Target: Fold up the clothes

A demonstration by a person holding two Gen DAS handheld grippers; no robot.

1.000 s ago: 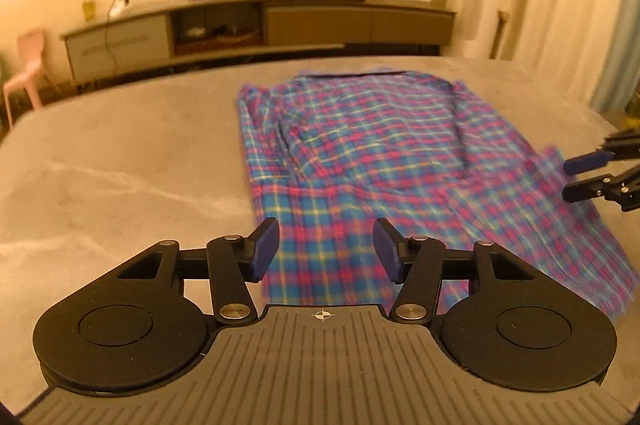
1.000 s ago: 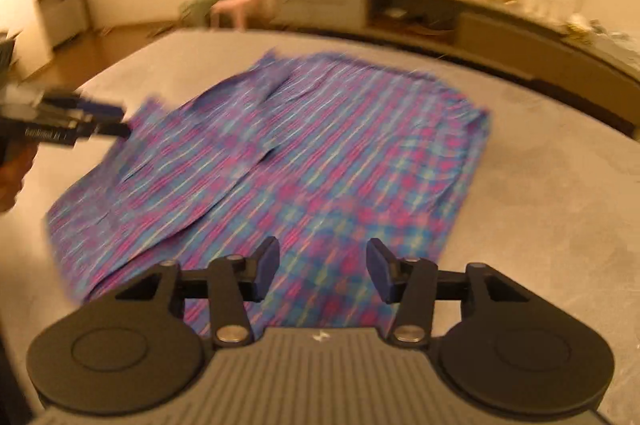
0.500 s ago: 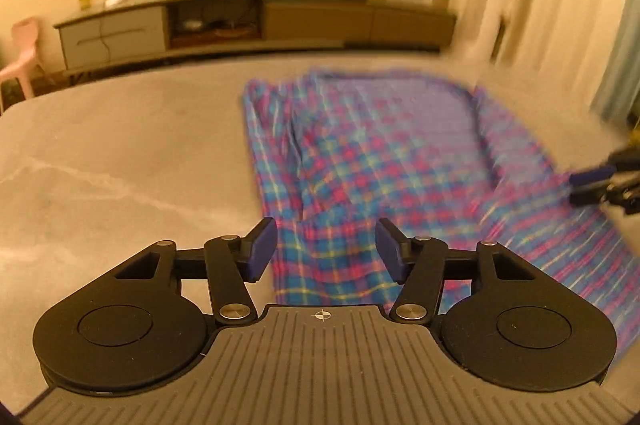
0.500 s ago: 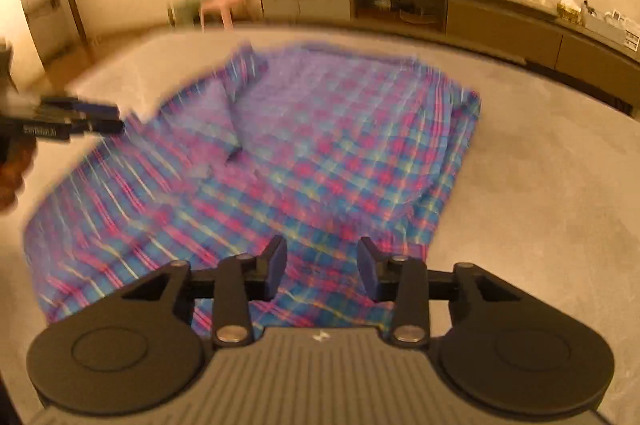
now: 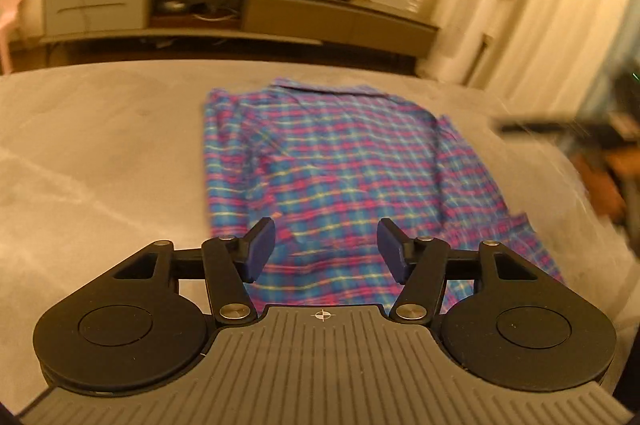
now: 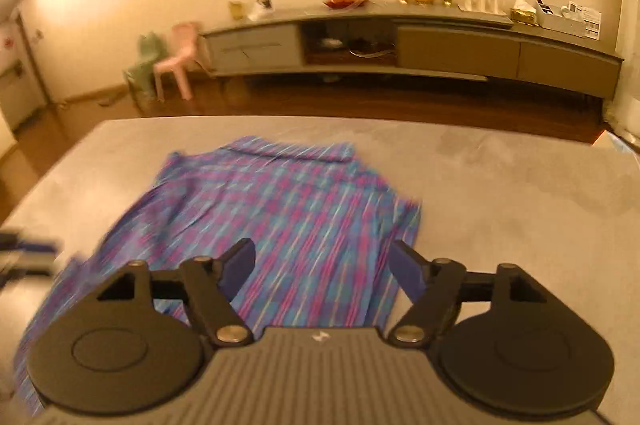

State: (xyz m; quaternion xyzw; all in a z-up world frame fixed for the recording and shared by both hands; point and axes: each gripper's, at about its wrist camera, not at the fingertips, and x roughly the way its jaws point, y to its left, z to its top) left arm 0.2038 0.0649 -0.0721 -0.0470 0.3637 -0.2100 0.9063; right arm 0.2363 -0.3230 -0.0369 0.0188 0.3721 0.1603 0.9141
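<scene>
A blue, pink and yellow plaid shirt lies spread on the grey table, collar at the far end. My left gripper hovers open above the shirt's near hem, nothing between its fingers. In the right wrist view the same shirt is blurred by motion, and my right gripper stands open above its near right part, holding nothing. The right gripper shows as a dark blur at the right edge of the left wrist view. The left gripper's blue tips appear at the left edge of the right wrist view.
Bare grey table surrounds the shirt on all sides. Beyond the far edge stands a long low cabinet with small items on top, and pink and green children's chairs. Curtains hang to the right.
Both grippers have pulled back and swung to face the cabinet. The right one has drawn away from the shirt's side and opened wider. The shirt lies narrower, its sides folded in.
</scene>
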